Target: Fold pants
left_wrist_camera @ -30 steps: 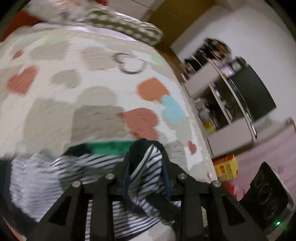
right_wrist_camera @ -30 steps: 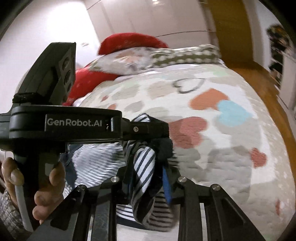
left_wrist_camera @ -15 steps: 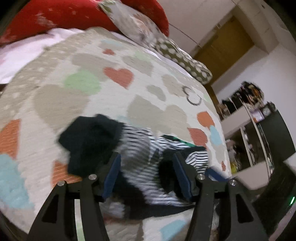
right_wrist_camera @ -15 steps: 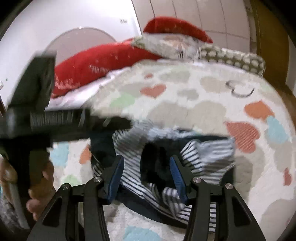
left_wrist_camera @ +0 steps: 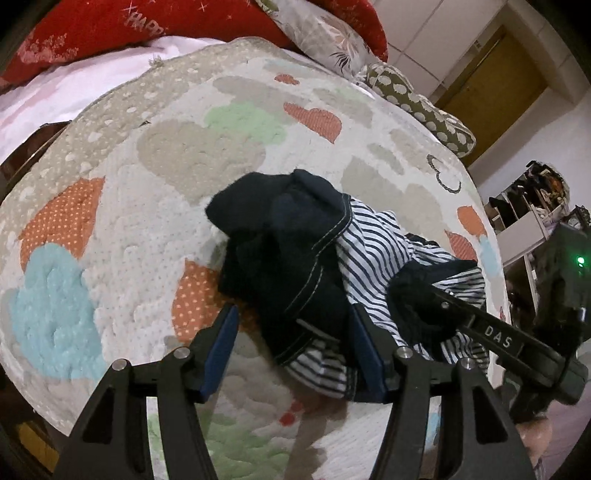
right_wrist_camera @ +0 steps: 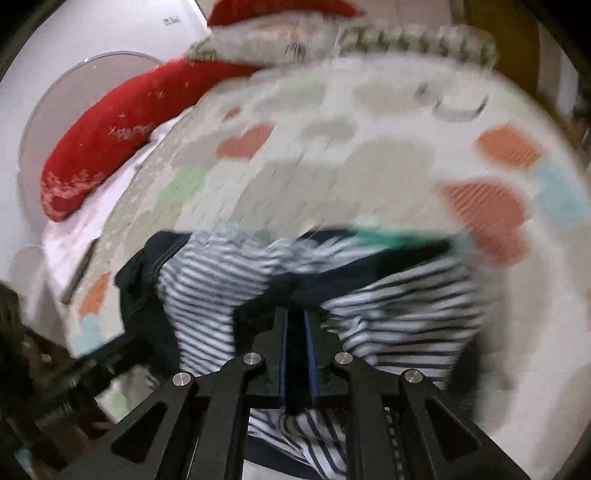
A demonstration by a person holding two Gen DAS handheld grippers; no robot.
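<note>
1. The left gripper (left_wrist_camera: 291,345) stands with its jaws apart, straddling the near dark edge of the pants (left_wrist_camera: 332,266); its blue pads (left_wrist_camera: 221,343) flank the cloth without pressing it.
2. The right gripper (right_wrist_camera: 295,354) has just been closing, and its jaws are now nearly together, pinching a dark fold of the pants (right_wrist_camera: 332,291) between them.
3. The pants lie crumpled in a loose heap on the near part of the bedspread (left_wrist_camera: 129,221), navy cloth with pale stitched seams bunched over white fabric with thin navy stripes; a green strip shows at the far edge in the blurred right wrist view.
4. The bedspread is white, quilted, and patterned with orange, beige, green and blue hearts.
5. Beyond it lie a red pillow (left_wrist_camera: 110,26), a grey floral pillow (left_wrist_camera: 321,37) and an olive spotted cushion (left_wrist_camera: 424,107).
</note>
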